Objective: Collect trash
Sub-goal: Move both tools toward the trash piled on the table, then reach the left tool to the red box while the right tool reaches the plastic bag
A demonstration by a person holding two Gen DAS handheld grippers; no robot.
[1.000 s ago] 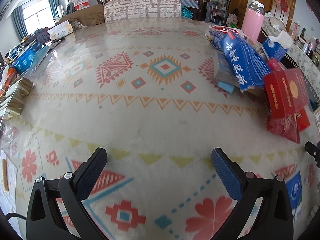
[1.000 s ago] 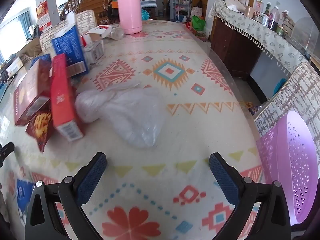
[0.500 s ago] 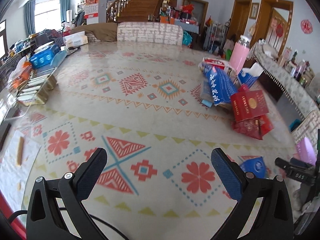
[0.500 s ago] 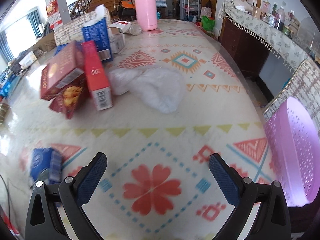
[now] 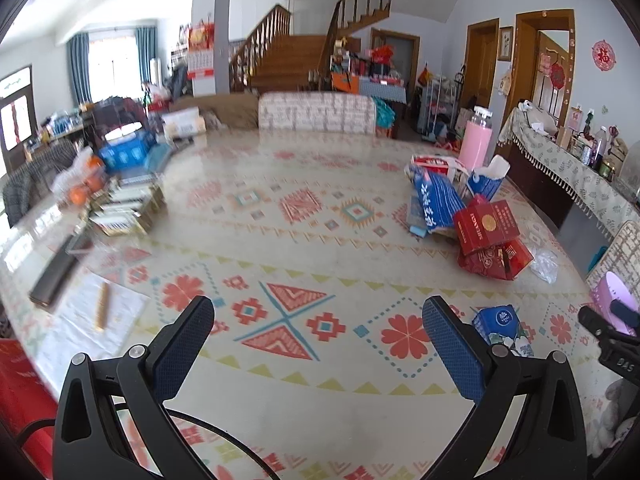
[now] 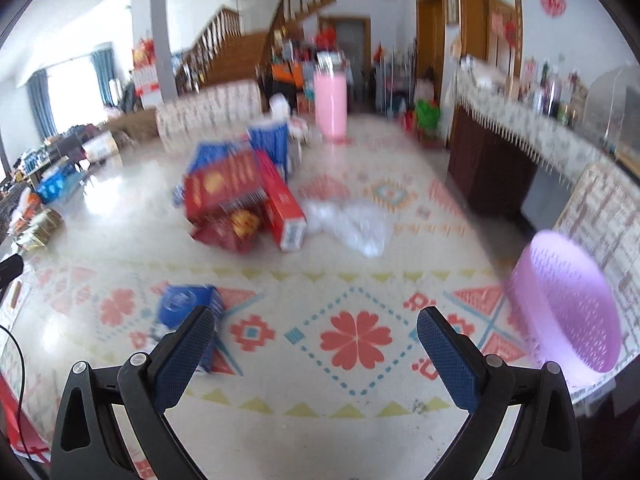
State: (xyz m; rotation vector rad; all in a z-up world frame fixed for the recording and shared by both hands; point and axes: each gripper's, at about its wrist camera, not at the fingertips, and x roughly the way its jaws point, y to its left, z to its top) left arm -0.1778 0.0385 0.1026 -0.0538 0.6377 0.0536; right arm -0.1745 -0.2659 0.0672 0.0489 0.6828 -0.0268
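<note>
Right wrist view, blurred: both empty, wide-open grippers, right gripper (image 6: 314, 334) near seemingly blue carton (image 6: 188, 306).

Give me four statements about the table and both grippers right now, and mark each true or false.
1. The left gripper is open and holds nothing. True.
2. The right gripper grips the blue carton. False: it is open, and the carton lies on the table.
3. The pink bottle stands upright. True.
4. The purple basket sits mid-table among the red boxes. False: it is at the table's right edge, apart from them.
</note>
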